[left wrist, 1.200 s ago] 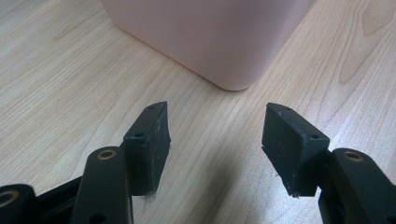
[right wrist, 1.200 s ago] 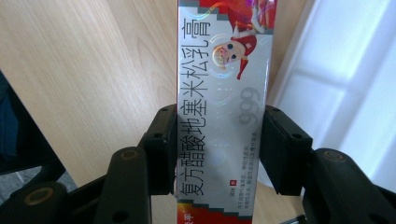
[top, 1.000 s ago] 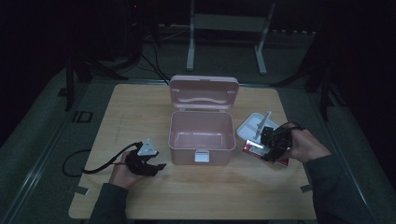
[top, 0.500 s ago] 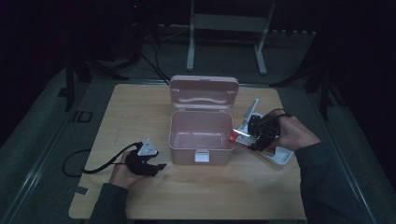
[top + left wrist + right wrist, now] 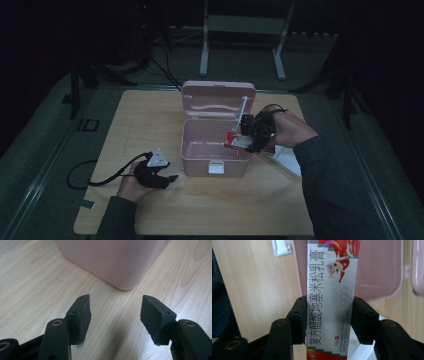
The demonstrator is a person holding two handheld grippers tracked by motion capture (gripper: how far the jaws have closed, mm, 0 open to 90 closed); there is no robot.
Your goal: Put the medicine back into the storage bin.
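A pink plastic box (image 5: 216,142) stands open at the middle of the table, its lid (image 5: 218,100) tilted back. My right gripper (image 5: 248,139) is shut on a long silver and red ointment carton (image 5: 329,287) and holds it over the box's right wall; the carton's red end (image 5: 236,141) hangs above the box's inside. In the right gripper view both black pads (image 5: 298,320) press on the carton's sides. My left gripper (image 5: 167,177) rests on the table by the box's front left corner (image 5: 125,280), open, with nothing between its pads (image 5: 81,318).
A white tray (image 5: 287,159) lies on the table right of the box, partly under my right hand. The box's white latch (image 5: 215,167) faces the front edge. A black cable (image 5: 100,177) trails left from the left gripper. Stand legs (image 5: 205,45) rise beyond the table.
My right gripper has carried the carton up and to the left, from over the white tray to over the box's right side. The left gripper has stayed in place.
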